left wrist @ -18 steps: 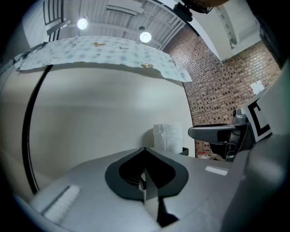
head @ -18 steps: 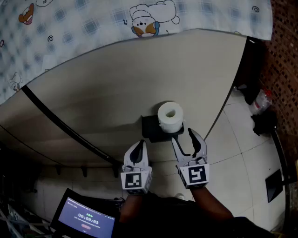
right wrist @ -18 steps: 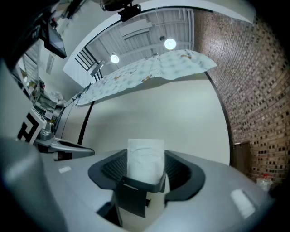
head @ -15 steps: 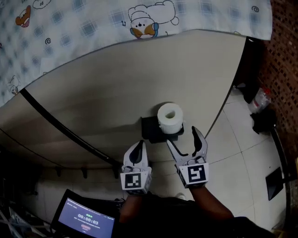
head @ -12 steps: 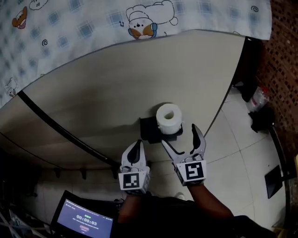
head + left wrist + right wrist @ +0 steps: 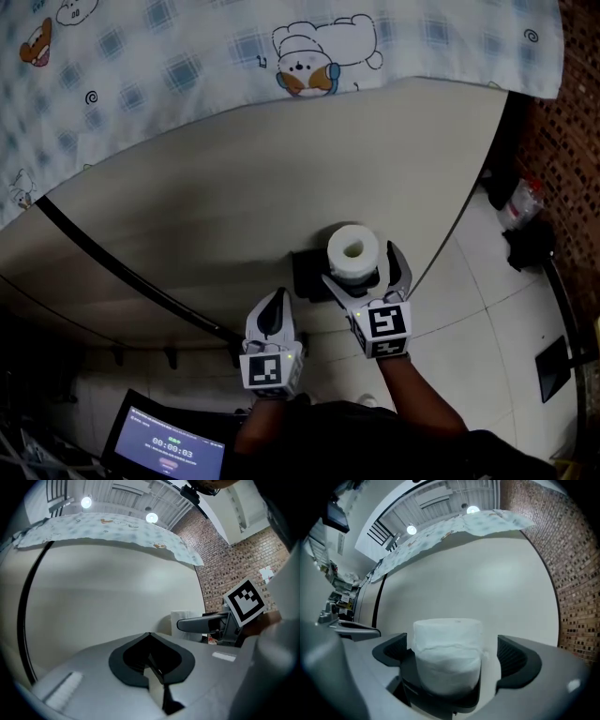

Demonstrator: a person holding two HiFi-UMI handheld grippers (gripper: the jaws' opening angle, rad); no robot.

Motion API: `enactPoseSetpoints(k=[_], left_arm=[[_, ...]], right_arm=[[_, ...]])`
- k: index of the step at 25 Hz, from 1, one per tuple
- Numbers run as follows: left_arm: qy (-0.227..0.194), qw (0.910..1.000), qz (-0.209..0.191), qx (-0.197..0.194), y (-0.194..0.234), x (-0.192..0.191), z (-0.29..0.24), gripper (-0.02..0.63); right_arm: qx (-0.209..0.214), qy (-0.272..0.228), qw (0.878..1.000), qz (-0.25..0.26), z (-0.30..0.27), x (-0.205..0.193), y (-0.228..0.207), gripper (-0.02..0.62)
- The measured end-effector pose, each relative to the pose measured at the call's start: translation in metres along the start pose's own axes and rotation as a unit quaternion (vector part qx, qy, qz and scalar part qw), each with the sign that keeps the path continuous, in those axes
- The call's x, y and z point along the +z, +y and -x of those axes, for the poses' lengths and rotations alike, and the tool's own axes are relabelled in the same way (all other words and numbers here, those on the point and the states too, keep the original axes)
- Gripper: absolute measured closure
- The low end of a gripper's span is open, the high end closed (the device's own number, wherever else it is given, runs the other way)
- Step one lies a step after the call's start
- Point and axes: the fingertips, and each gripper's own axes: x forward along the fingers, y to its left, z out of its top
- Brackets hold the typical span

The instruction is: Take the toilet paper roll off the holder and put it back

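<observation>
**A:** Roll's position?

**B:** The toilet paper roll [image 6: 352, 251] is seen upright on the black holder [image 6: 306, 274], its core axis vertical. The beige wall [image 6: 234, 178] lies just behind.

**A:** Fingers?

**B:** The right gripper [image 6: 360, 265] is spread wide, one jaw on each side of the roll, with no pad pressed on it yet. The left gripper [image 6: 275, 300] is closed on nothing and is held farther back.

**A:** Obstructions?

**B:** None noted between the jaws. A squeeze, then a lift along the axis, is judged to be what comes next.
</observation>
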Motion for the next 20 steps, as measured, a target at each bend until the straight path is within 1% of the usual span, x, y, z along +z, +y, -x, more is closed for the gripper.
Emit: enactPoseSetpoints(k=[7, 8, 9, 10, 13, 15, 18, 20], left_arm=[[0.007, 1.0000, 0.003, 0.000, 0.010, -0.004, -0.008, 0.589], [0.006, 1.0000, 0.003, 0.003, 0.012, -0.002, -0.008, 0.589], [0.006, 1.0000, 0.002, 0.005, 0.012, -0.001, -0.008, 0.589], [0.005, 1.0000, 0.001, 0.004, 0.012, -0.001, -0.009, 0.589], [0.003, 1.0000, 0.002, -0.001, 0.011, -0.002, -0.010, 0.589], [0.004, 1.0000, 0.001, -0.002, 0.011, -0.004, -0.010, 0.589], [0.013, 0.9999, 0.004, 0.001, 0.011, -0.010, -0.010, 0.589], [0.021, 0.9998, -0.002, 0.008, 0.013, -0.016, -0.011, 0.589]], right_arm=[[0.000, 0.020, 1.000, 0.014, -0.016, -0.007, 0.001, 0.017], [0.003, 0.024, 1.000, 0.015, -0.016, -0.010, 0.001, 0.054], [0.006, 0.027, 1.000, 0.013, -0.017, -0.013, 0.001, 0.115], [0.009, 0.030, 0.999, 0.012, -0.017, -0.014, 0.001, 0.132], [0.020, 0.032, 0.999, 0.020, -0.017, -0.009, 0.003, 0.140], [0.026, 0.028, 0.999, 0.016, -0.016, -0.008, 0.003, 0.144], [0.041, 0.002, 0.999, 0.003, -0.013, 0.004, 0.004, 0.144], [0.048, -0.008, 0.999, 0.003, -0.011, 0.012, 0.005, 0.146]])
